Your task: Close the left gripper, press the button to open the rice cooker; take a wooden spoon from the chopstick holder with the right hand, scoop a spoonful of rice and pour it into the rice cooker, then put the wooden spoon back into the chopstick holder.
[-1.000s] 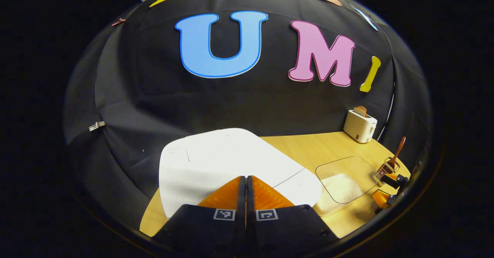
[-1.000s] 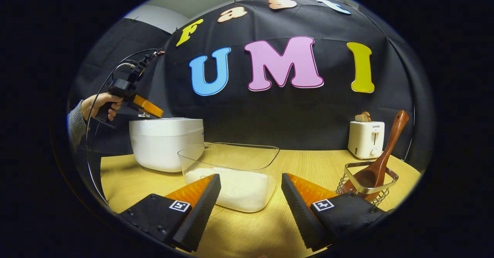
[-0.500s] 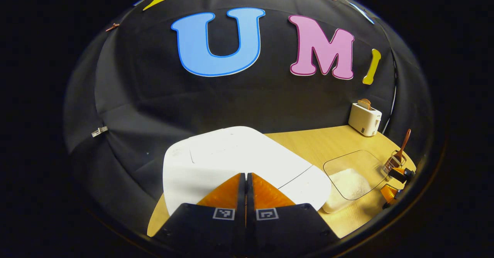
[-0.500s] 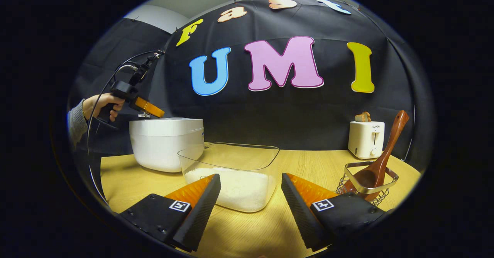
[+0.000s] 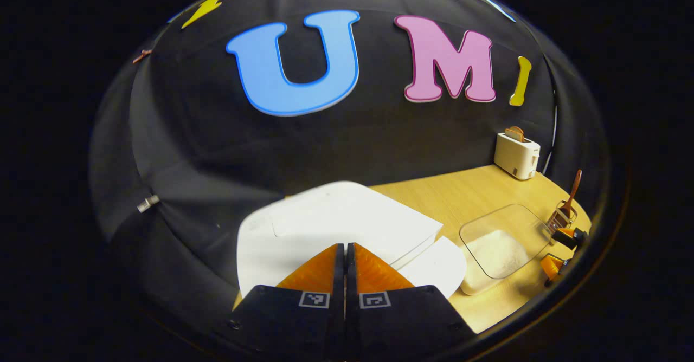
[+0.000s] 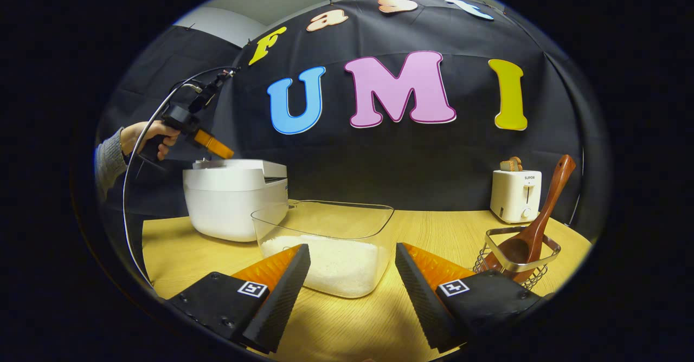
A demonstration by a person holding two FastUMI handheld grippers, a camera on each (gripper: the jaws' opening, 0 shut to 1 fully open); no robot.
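A clear plastic tub of rice [image 6: 325, 248] stands on the wooden table [image 6: 423, 226] right ahead of the right gripper [image 6: 352, 272], whose fingers are spread wide with nothing between them; a white toaster [image 6: 515, 195] stands at the back. The white, rounded rice cooker [image 6: 233, 199] stands left of the tub, lid raised a crack, with the left gripper [image 5: 345, 253] pinched together and empty above it. The glossy brown wooden spoon [image 6: 534, 226] leans in the wire chopstick holder [image 6: 515, 259] to the right.
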